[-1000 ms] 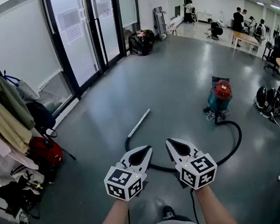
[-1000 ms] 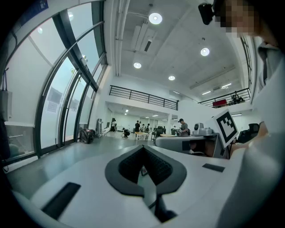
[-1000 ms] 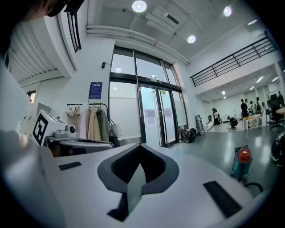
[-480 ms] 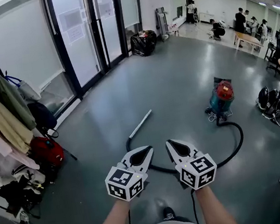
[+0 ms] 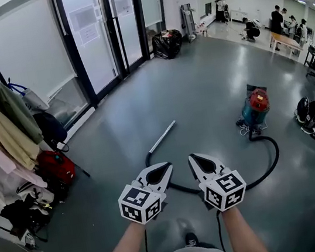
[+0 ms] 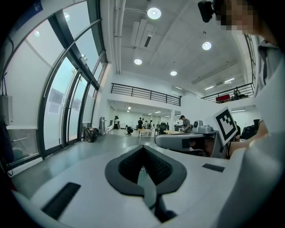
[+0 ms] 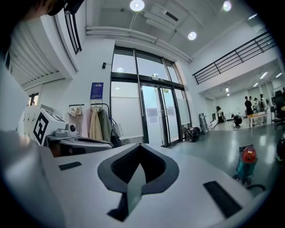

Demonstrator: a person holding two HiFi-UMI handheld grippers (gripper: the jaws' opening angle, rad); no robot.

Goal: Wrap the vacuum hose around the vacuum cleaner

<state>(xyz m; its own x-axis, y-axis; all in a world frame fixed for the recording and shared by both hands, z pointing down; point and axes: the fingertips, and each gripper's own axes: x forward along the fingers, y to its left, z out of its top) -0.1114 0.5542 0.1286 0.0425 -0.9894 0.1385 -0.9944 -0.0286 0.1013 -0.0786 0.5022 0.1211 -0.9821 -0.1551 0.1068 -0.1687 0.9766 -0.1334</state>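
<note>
The person stood on the grey floor (image 5: 198,86) with both forearms held out low in the frame. The left hand-held gripper (image 5: 165,167) and the right hand-held gripper (image 5: 192,158) sat side by side just below the centre of the head view, tips pointing away from the body. In the left gripper view the left hand-held gripper (image 6: 143,149) had its jaws pressed together with nothing between them. The right gripper view showed the same for the right hand-held gripper (image 7: 140,147): narrow, fully closed and empty.

The vacuum cleaner (image 5: 256,108), teal with a red top, stood on the floor at centre right of the head view, well apart from both grippers. It also appeared small at the lower right of the right gripper view (image 7: 246,165). Its black vacuum hose (image 5: 278,154) lay unwrapped on the floor. It curved out from the cleaner's base, swept round to the right, and ran back behind the two grippers. Its far end came up just left of centre, where a silver wand (image 5: 163,136) lay pointing toward the upper right.

Glass doors (image 5: 112,28) filled the upper middle, with a black rubbish bag (image 5: 167,44) near them. Coats (image 5: 4,129) hung at the left edge above a red bag (image 5: 54,166). Several people (image 5: 277,20) stood in the upper right.
</note>
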